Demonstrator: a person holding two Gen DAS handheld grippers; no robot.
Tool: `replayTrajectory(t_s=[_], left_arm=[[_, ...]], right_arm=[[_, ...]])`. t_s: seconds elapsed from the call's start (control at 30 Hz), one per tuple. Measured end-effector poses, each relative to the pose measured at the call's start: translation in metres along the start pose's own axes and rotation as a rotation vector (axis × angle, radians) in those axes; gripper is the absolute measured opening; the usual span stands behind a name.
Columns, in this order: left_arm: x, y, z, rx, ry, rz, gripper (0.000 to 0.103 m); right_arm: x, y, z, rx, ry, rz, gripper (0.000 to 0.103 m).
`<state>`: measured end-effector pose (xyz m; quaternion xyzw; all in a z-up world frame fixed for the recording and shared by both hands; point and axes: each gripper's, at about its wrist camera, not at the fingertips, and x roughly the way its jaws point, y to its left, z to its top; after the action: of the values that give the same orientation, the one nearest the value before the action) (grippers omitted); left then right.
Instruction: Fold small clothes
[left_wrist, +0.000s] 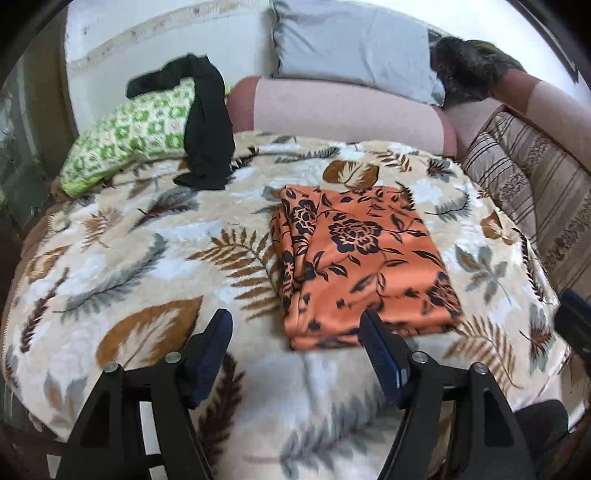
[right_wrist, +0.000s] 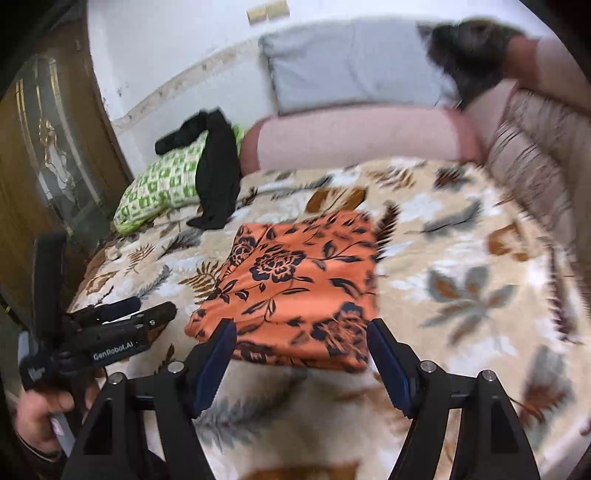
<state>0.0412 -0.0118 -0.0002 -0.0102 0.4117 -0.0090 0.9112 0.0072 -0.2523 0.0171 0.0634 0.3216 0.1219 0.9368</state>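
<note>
An orange cloth with black flowers (left_wrist: 360, 258) lies folded into a rectangle on the leaf-patterned blanket (left_wrist: 147, 258); it also shows in the right wrist view (right_wrist: 295, 288). My left gripper (left_wrist: 297, 325) is open and empty, just in front of the cloth's near edge. My right gripper (right_wrist: 301, 334) is open and empty, its fingers either side of the cloth's near edge, slightly above it. The left gripper (right_wrist: 147, 314) shows at the left of the right wrist view. A black garment (left_wrist: 207, 122) lies draped over a green-patterned pillow (left_wrist: 129, 136) at the back left.
A grey pillow (left_wrist: 351, 44), a pink bolster (left_wrist: 343, 110) and a dark furry thing (left_wrist: 465, 70) lie along the wall at the back. Striped cushions (left_wrist: 535, 199) line the right side. A wooden cabinet (right_wrist: 44, 147) stands left of the bed.
</note>
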Motion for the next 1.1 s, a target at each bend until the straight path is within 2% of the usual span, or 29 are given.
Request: replayTrajectory(t_s=[0.07, 0.1, 0.17, 0.2, 0.27, 0.3, 0.33, 0.43, 0.5, 0.57, 0.77, 0.93, 1.1], left_arm=[[-0.020, -0.003, -0.005, 0.007, -0.029, 0.007, 0.077], [-0.029, -0.005, -0.008, 0.006, -0.047, 0.013, 0.083], [-0.041, -0.010, -0.013, 0.001, -0.065, 0.018, 0.085], [-0.042, -0.013, -0.014, 0.004, -0.063, 0.018, 0.085], [-0.037, -0.018, -0.017, 0.013, -0.023, 0.032, 0.085], [-0.034, -0.020, -0.019, 0.015, 0.005, 0.043, 0.085], [-0.034, -0.021, -0.021, 0.014, 0.006, 0.049, 0.085], [-0.038, -0.020, -0.025, 0.003, -0.009, 0.072, 0.085], [-0.040, -0.020, -0.025, -0.006, -0.011, 0.081, 0.096], [-0.043, -0.020, -0.024, -0.016, -0.019, 0.086, 0.101], [-0.045, -0.018, -0.018, -0.040, -0.001, 0.037, 0.101], [-0.040, -0.026, -0.014, 0.000, 0.009, 0.129, 0.101], [-0.041, -0.027, -0.013, 0.008, -0.012, 0.117, 0.101]], right_arm=[[-0.042, 0.007, -0.010, -0.016, -0.076, -0.041, 0.077], [-0.061, 0.013, -0.013, -0.043, -0.125, -0.052, 0.085], [-0.082, 0.023, -0.017, -0.103, -0.178, -0.082, 0.098], [-0.086, 0.029, -0.018, -0.142, -0.176, -0.107, 0.099], [-0.082, 0.031, -0.018, -0.160, -0.147, -0.105, 0.099], [-0.074, 0.029, -0.017, -0.150, -0.106, -0.107, 0.099], [-0.061, 0.026, -0.016, -0.137, -0.042, -0.104, 0.099], [-0.035, 0.024, -0.021, -0.133, 0.078, -0.110, 0.099], [-0.018, 0.022, -0.025, -0.135, 0.143, -0.115, 0.102], [-0.007, 0.020, -0.030, -0.123, 0.183, -0.126, 0.103], [0.007, 0.015, -0.026, -0.109, 0.214, -0.155, 0.103], [0.011, 0.013, -0.017, -0.114, 0.215, -0.172, 0.103], [0.014, 0.015, -0.014, -0.116, 0.217, -0.178, 0.103]])
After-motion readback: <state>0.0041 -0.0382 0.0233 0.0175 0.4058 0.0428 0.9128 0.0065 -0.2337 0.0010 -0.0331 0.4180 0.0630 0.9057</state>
